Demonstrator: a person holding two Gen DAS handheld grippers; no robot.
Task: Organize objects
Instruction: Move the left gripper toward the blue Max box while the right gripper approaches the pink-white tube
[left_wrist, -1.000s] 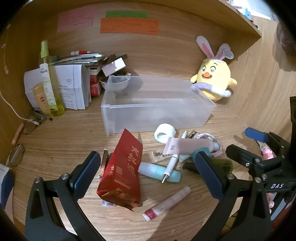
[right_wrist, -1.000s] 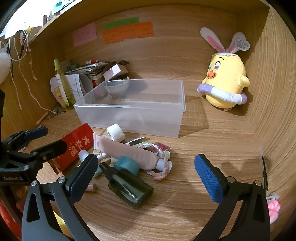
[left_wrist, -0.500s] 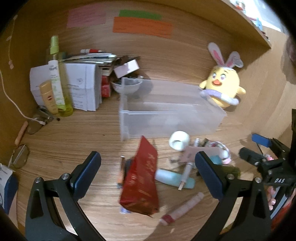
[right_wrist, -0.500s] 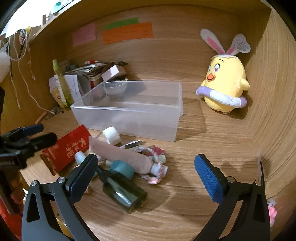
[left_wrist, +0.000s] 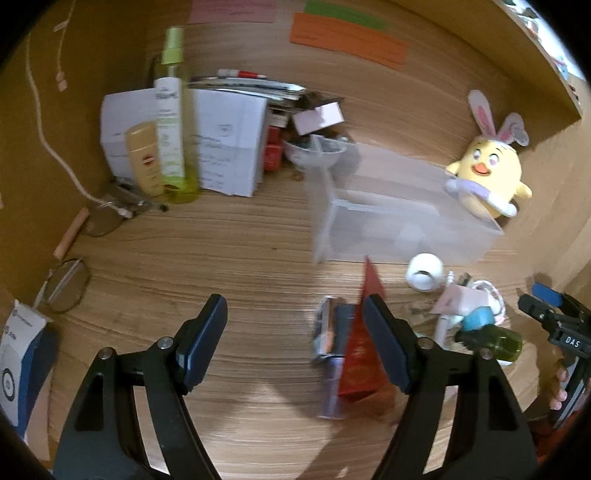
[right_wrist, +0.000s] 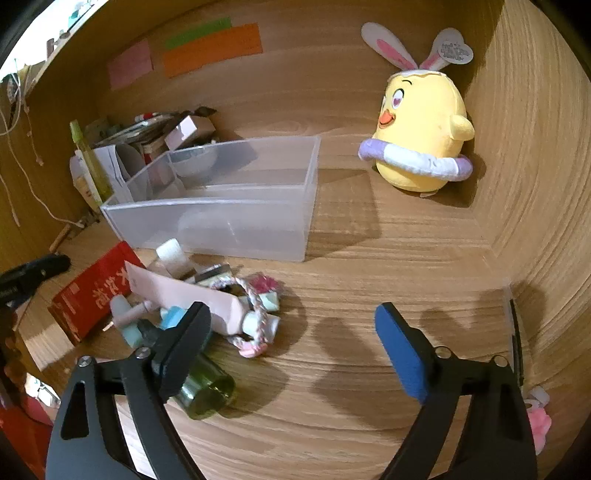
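Left wrist view showed the left gripper (left_wrist: 295, 341) low in the frame with its jaws apart over bare wooden desk (left_wrist: 221, 258); they had just been closing, and nothing sat between the pads. Its right-hand finger overlapped the red packet (left_wrist: 360, 354), which lay lengthwise beside a small blurred tube — whether the pad touched the packet could not be told. At centre right stood the clear plastic bin (left_wrist: 402, 218), with a yellow plush chick (left_wrist: 487, 177) just beyond its far end. Below the bin lay a white tape roll (left_wrist: 424, 271), and at the right edge a dark green bottle (left_wrist: 495, 341) with a blue cap rested on its side. A tall green spray bottle (left_wrist: 173, 122) and a white box (left_wrist: 229, 144) stood at upper left.

Right wrist view showed the right gripper (right_wrist: 291, 339) also parted, its jaws having just been narrowing, with only desk between the pads. Its left-hand finger overlapped the green bottle (right_wrist: 207, 387) at lower left. Just above lay a pink tube (right_wrist: 184, 295) across a braided cord (right_wrist: 255, 317), with the red packet (right_wrist: 92, 291) at the left edge. The bin (right_wrist: 221, 206) sat upper centre — the chick (right_wrist: 421, 129) well apart at upper right.
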